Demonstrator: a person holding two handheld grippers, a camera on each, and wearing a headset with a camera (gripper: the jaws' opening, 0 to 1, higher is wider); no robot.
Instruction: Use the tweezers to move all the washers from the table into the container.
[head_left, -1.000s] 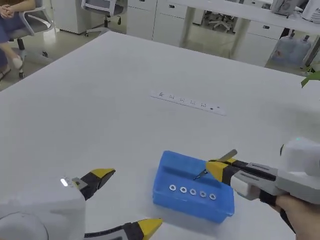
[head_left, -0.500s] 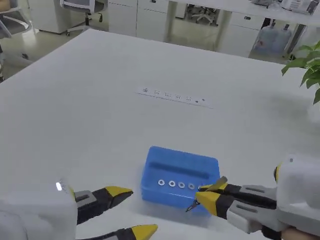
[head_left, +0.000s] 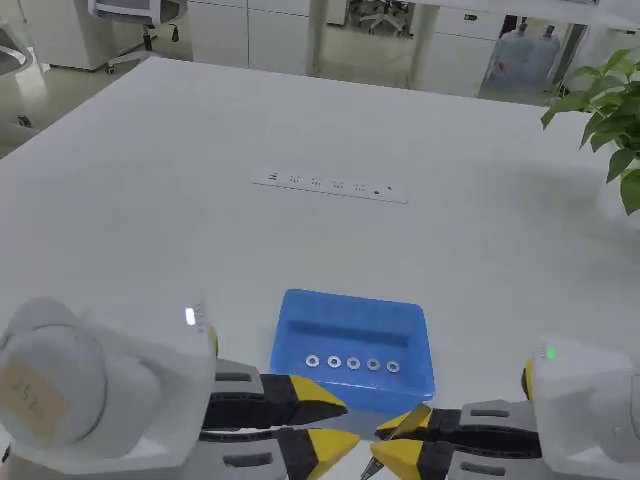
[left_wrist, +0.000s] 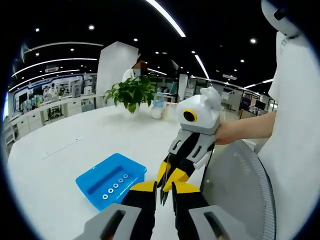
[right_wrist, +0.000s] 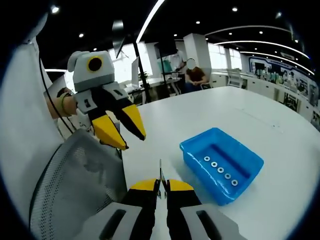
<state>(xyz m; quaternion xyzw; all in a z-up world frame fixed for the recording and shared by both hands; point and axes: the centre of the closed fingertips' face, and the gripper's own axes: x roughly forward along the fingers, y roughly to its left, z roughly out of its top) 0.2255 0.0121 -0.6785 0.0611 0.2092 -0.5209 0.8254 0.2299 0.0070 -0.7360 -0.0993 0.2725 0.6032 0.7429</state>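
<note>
A blue container rests near the table's front edge, with a row of several washers in it. Just in front of it my left gripper is open with nothing between its jaws. My right gripper is beside it, shut on thin metal tweezers whose tips point forward. The left gripper view has the container at lower left, and the right gripper faces it closely. In the right gripper view the container and washers lie to the right, and the left gripper hangs open at left.
A socket strip is set into the white table beyond the container. A potted plant stands at the right. A grey mesh chair back is close below the grippers. Office chairs and cabinets stand behind the table.
The right gripper with the tweezers has drawn back from over the container to in front of it. The left gripper has swung right, close to the right one. The head camera has shifted.
</note>
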